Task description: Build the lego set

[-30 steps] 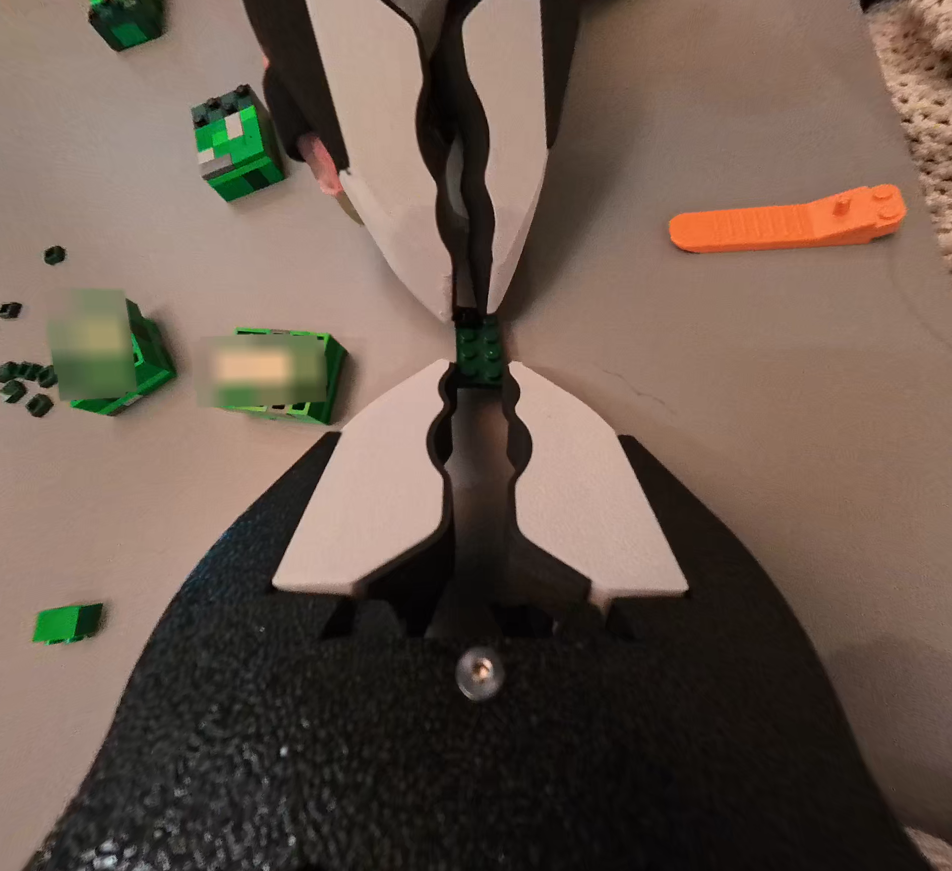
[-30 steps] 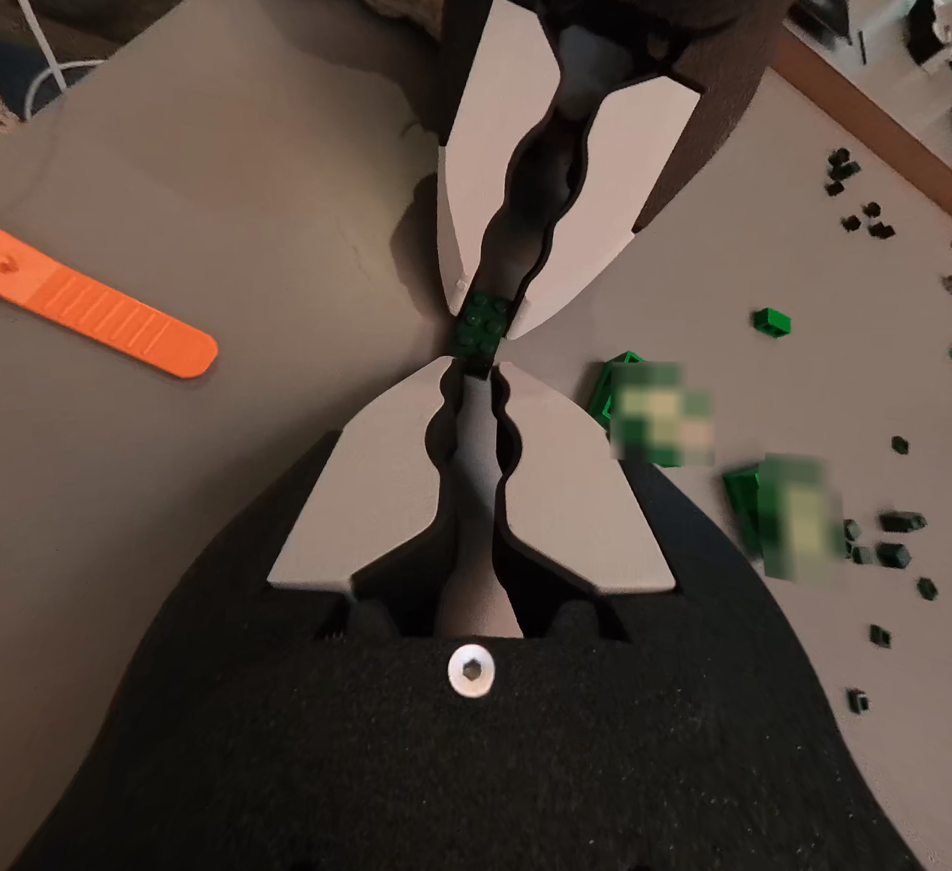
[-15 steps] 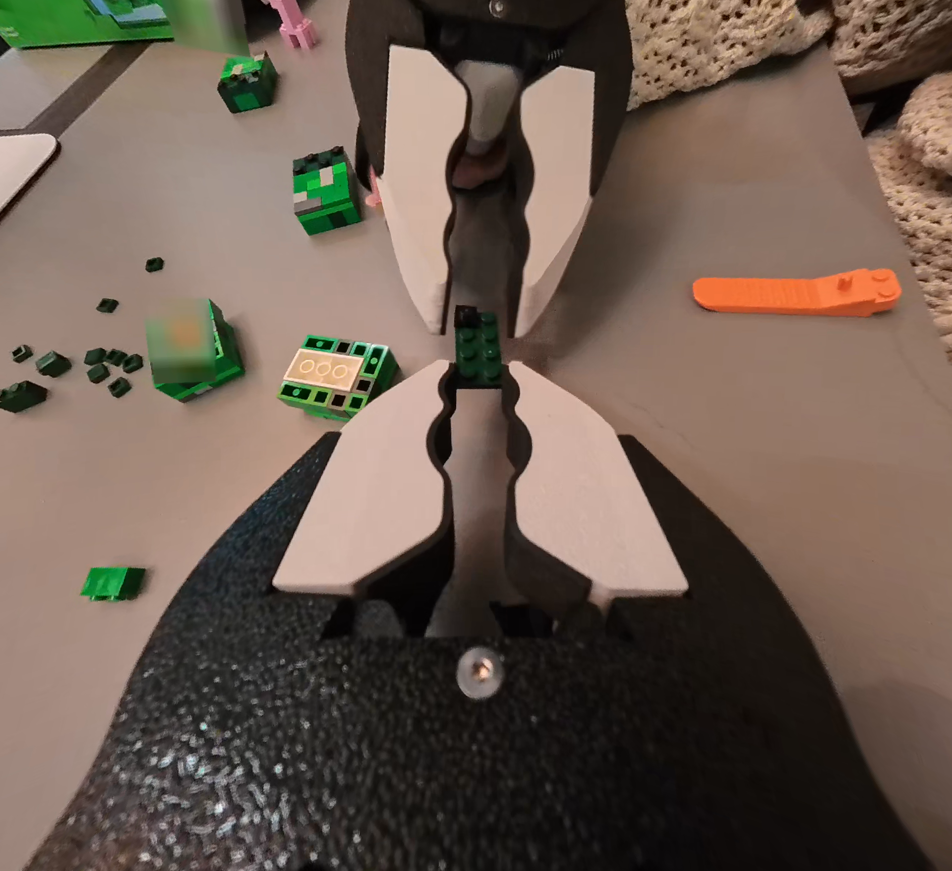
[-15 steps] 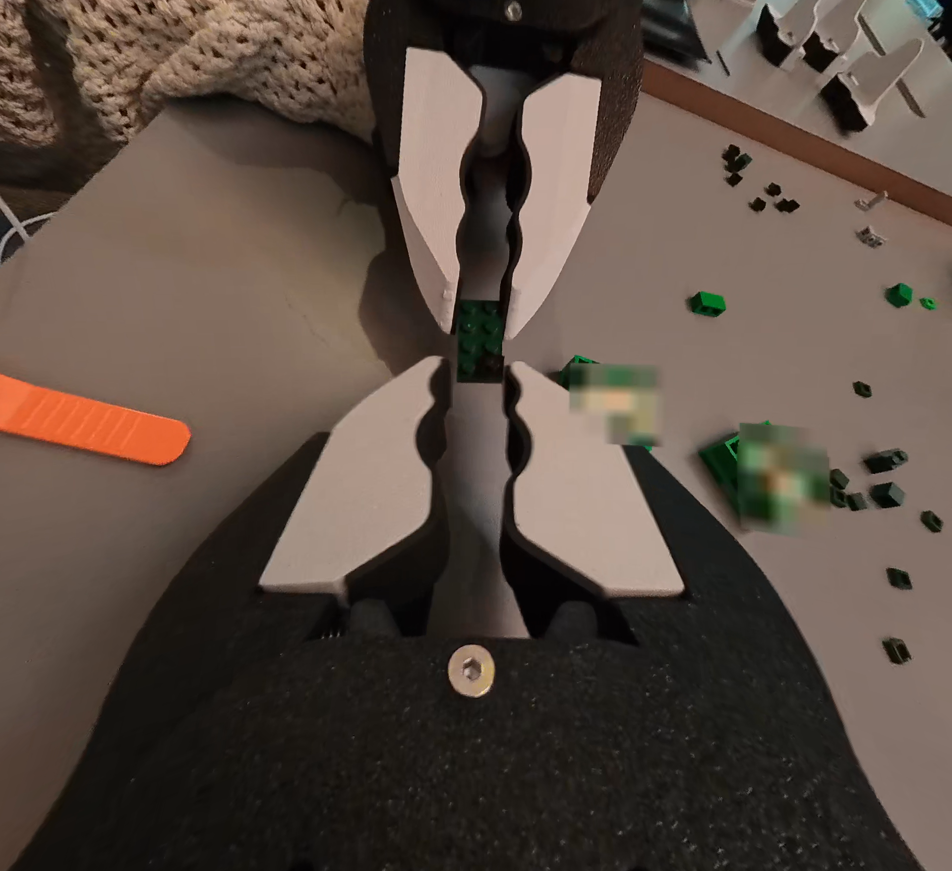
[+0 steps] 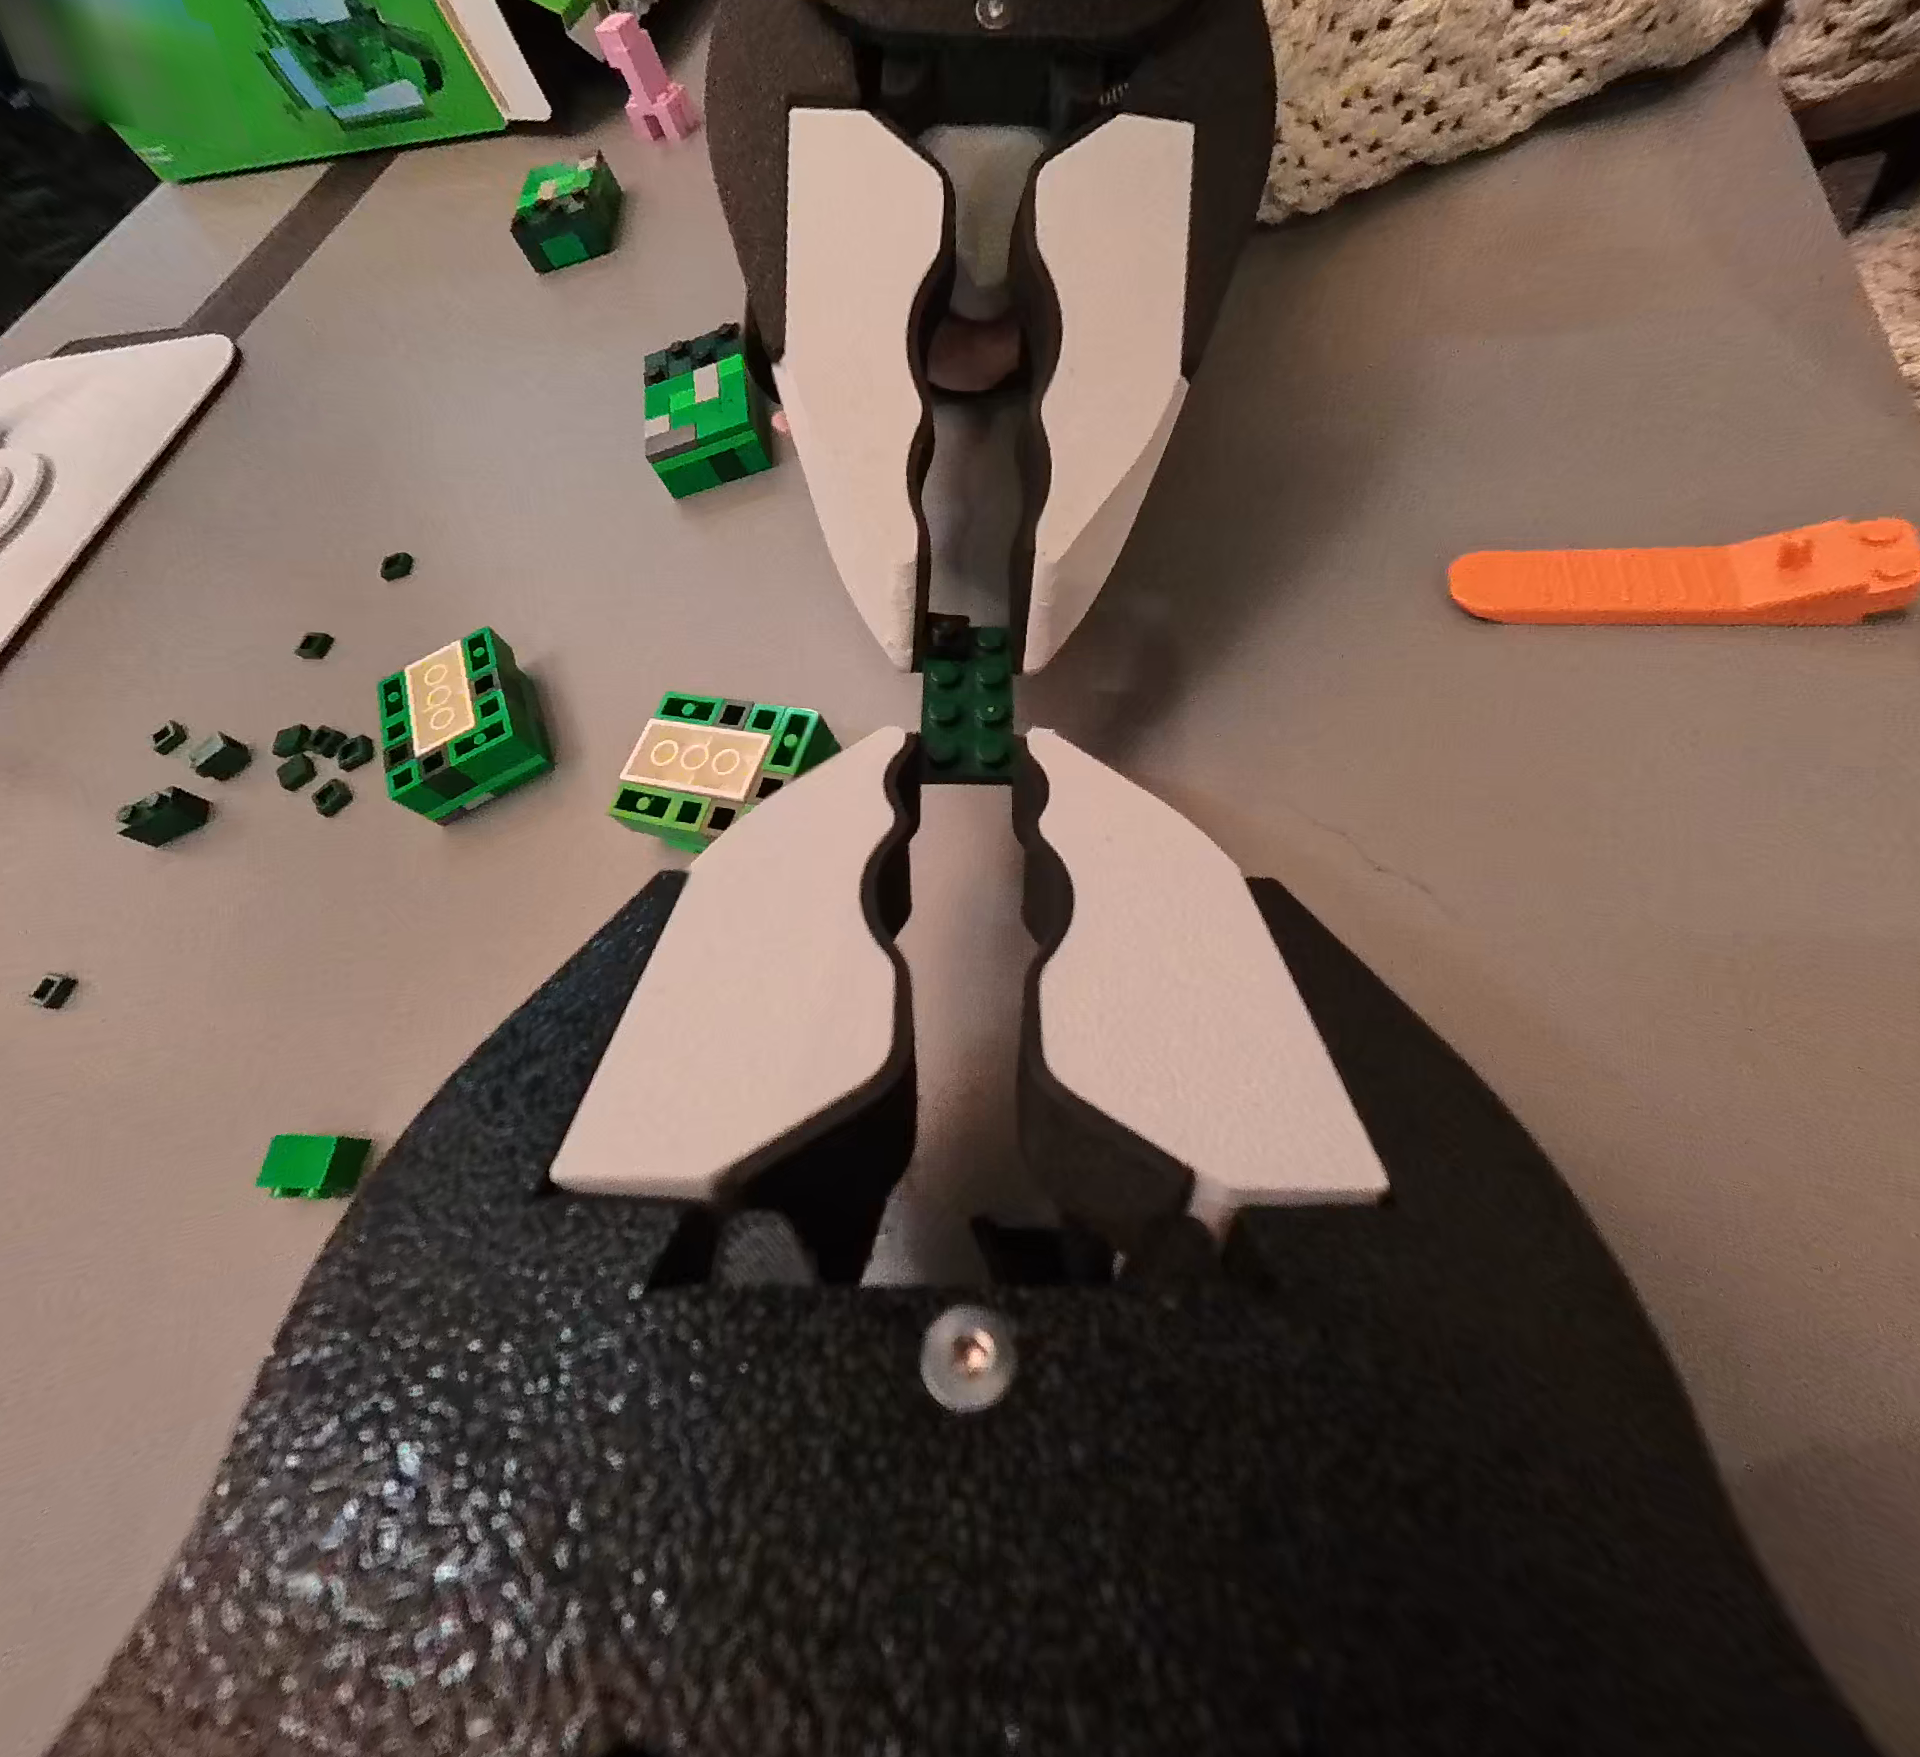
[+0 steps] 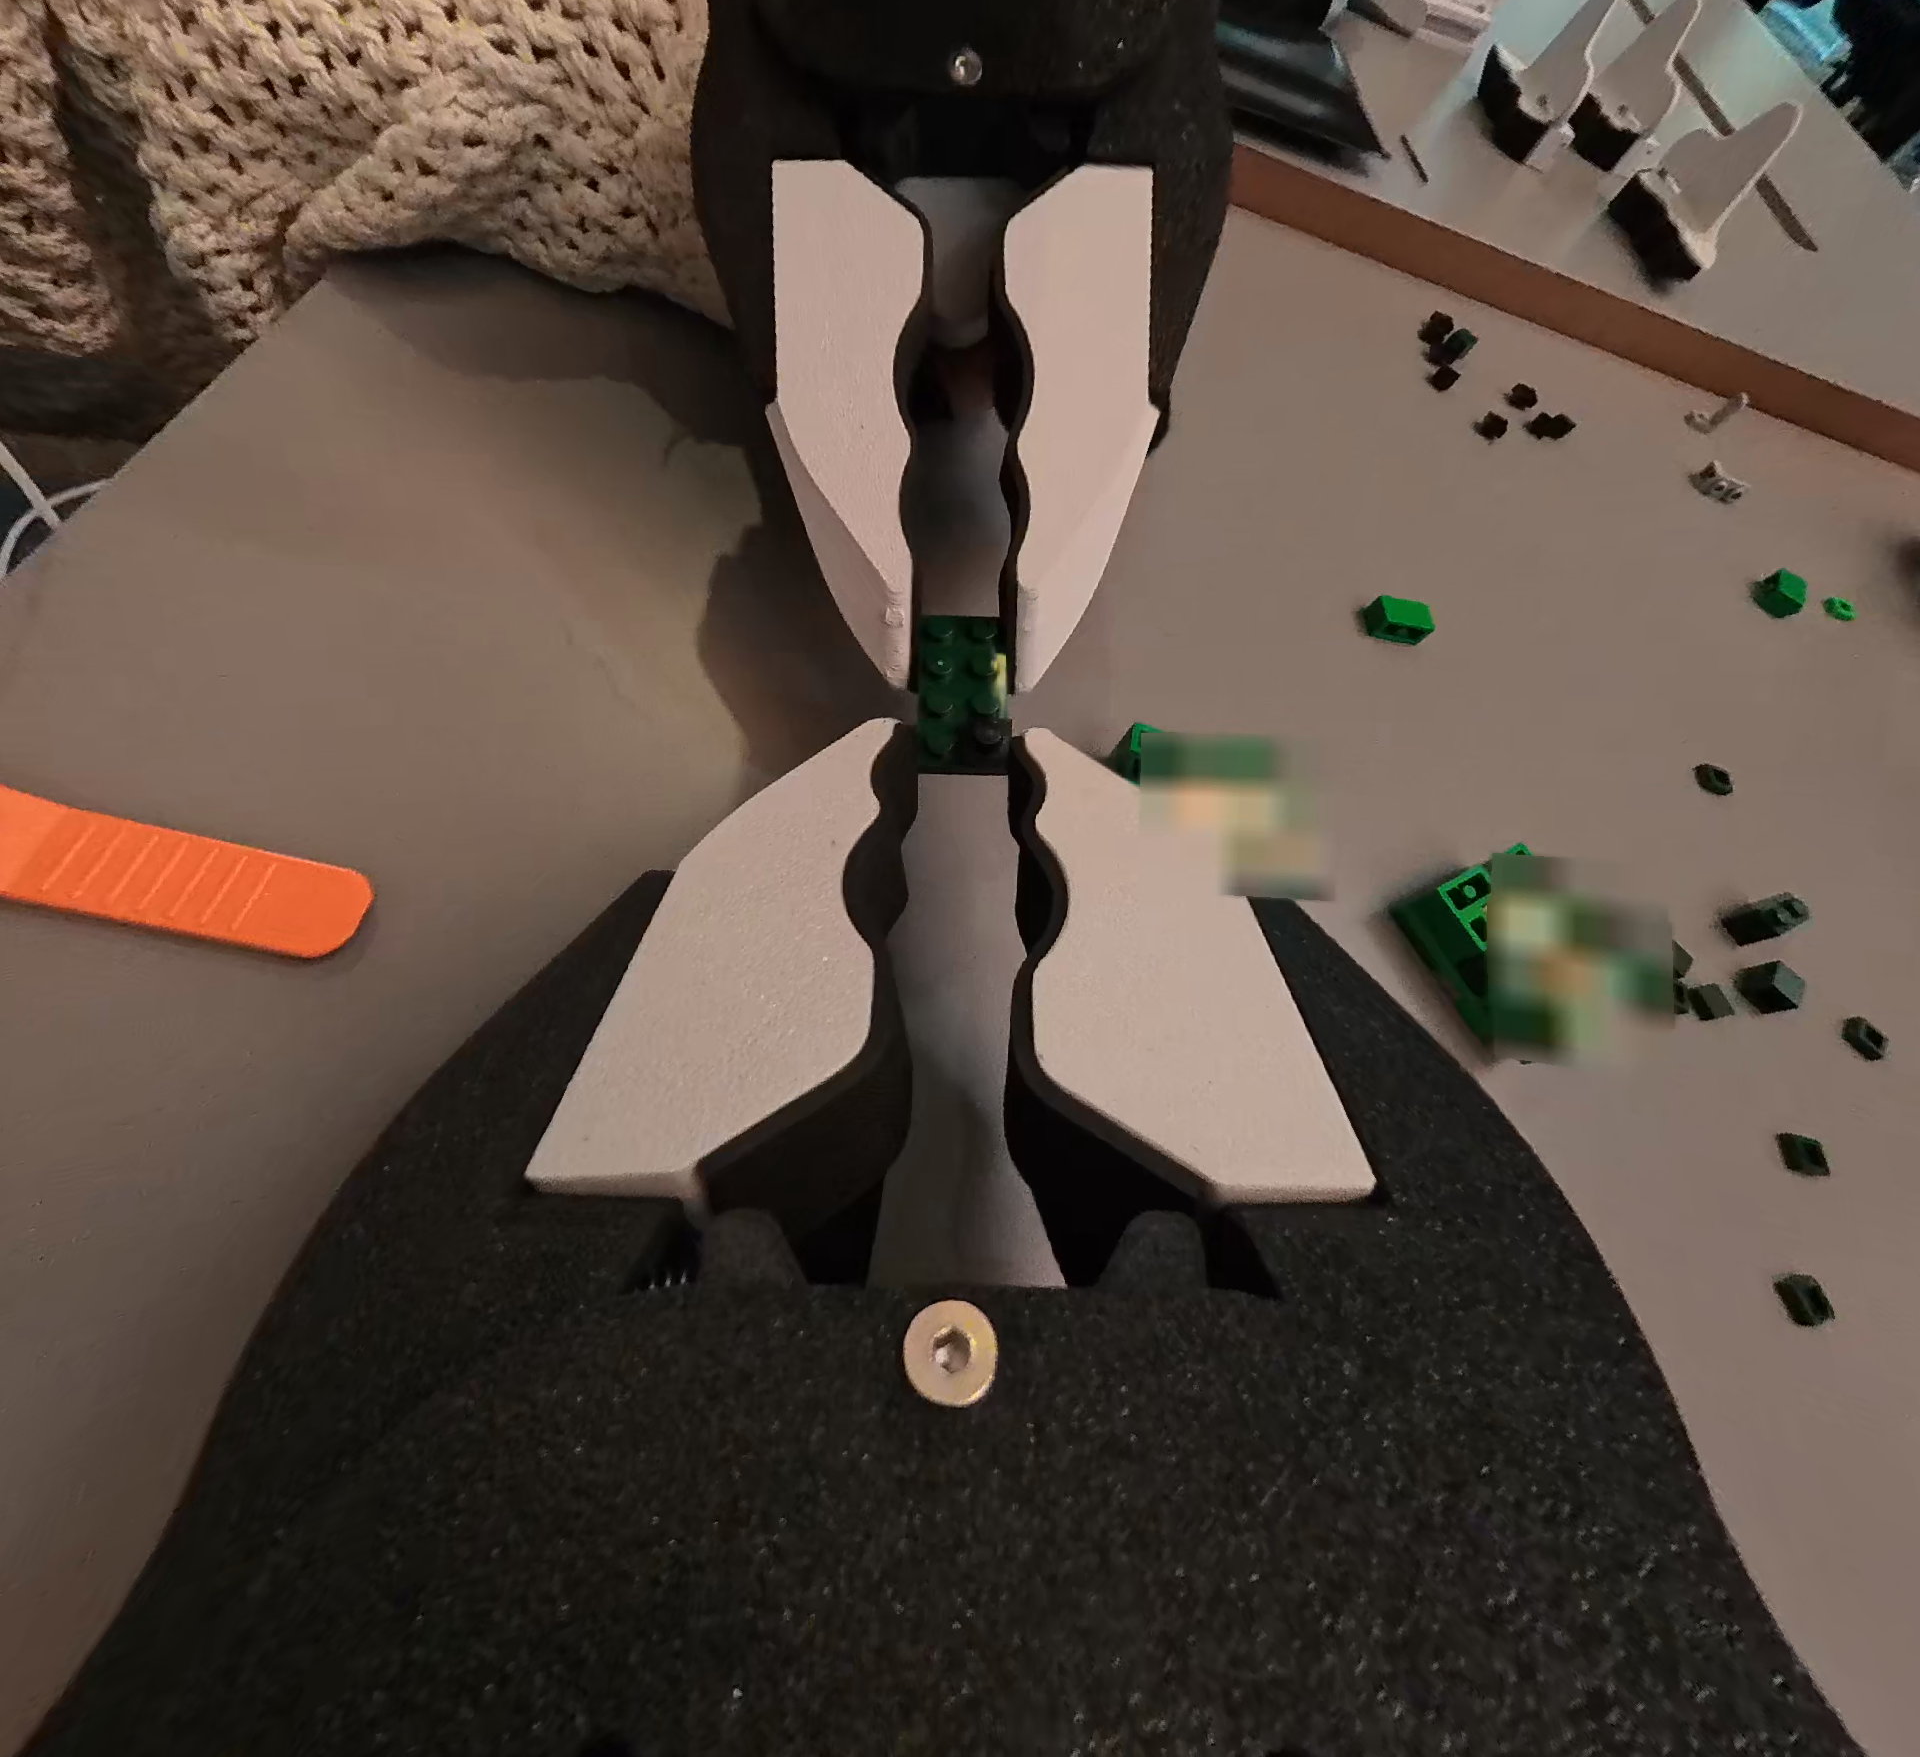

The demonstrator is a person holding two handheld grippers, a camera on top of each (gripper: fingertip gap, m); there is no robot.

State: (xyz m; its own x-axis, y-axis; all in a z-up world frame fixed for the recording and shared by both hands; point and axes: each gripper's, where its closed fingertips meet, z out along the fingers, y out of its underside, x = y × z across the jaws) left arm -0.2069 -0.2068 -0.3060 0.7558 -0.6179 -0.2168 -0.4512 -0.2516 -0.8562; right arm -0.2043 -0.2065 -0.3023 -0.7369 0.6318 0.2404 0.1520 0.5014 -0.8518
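A dark green studded plate (image 5: 971, 710) is held in the air between the two grippers, which face each other tip to tip. My left gripper (image 5: 966, 757) is shut on the near end of the plate. My right gripper (image 5: 971, 637) grips the far end, where a small black piece (image 5: 945, 632) sits on the plate. In the right wrist view the same plate (image 6: 956, 684) sits between my right gripper (image 6: 961, 746) and the left gripper (image 6: 961, 658), with the black piece (image 6: 987, 736) at my end.
An orange brick separator (image 5: 1662, 580) (image 6: 177, 876) lies on the grey table (image 5: 1455, 980). Green cube builds (image 5: 462, 725) (image 5: 717, 767) (image 5: 707, 424), loose dark pieces (image 5: 260, 762), a bright green brick (image 5: 312, 1165) and a green box (image 5: 312, 45) lie left. A knitted sleeve (image 6: 260, 97) is behind. The tips of both grippers are at nearly the same place.
Both grippers have tilted up together with the plate, so more of the far table shows. The right gripper's jaws stand wider around the plate's end than a second ago.
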